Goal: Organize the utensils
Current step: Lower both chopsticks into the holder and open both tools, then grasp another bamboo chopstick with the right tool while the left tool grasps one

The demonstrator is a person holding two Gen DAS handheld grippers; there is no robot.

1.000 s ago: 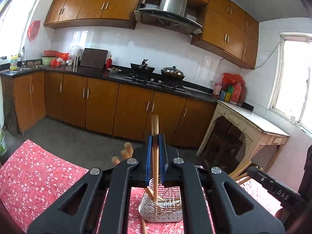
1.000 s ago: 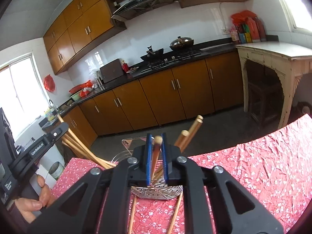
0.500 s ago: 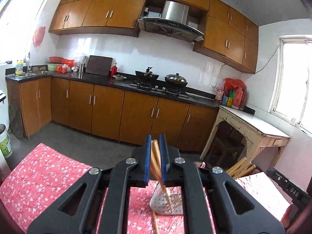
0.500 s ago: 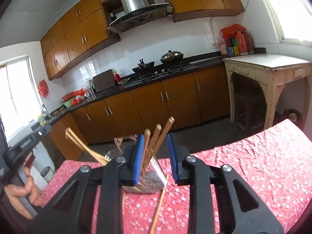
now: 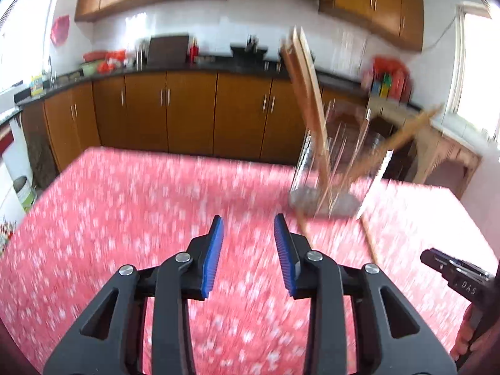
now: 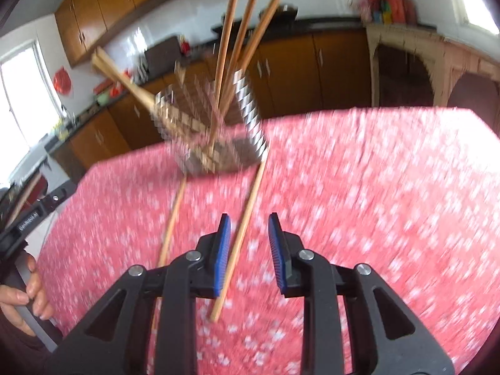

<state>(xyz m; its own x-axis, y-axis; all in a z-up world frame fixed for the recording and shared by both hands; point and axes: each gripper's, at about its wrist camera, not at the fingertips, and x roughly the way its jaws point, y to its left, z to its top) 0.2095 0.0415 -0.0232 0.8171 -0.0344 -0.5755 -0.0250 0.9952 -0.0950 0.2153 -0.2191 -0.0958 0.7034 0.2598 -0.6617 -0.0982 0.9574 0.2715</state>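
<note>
Most of the job looks done: several chopsticks (image 6: 231, 43) stand leaning in the wire holder (image 6: 218, 131) on the table (image 6: 375, 187), toward twelve o'clock of both claws; two chopsticks (image 6: 240, 237) lie loose on the red cloth, so those remain. The right claw (image 6: 248, 250) is partly open and empty, one loose stick lying on the cloth beneath its gap; the left claw (image 5: 248, 253) is opening, nothing between its jaws, the holder at about one o'clock.
</note>
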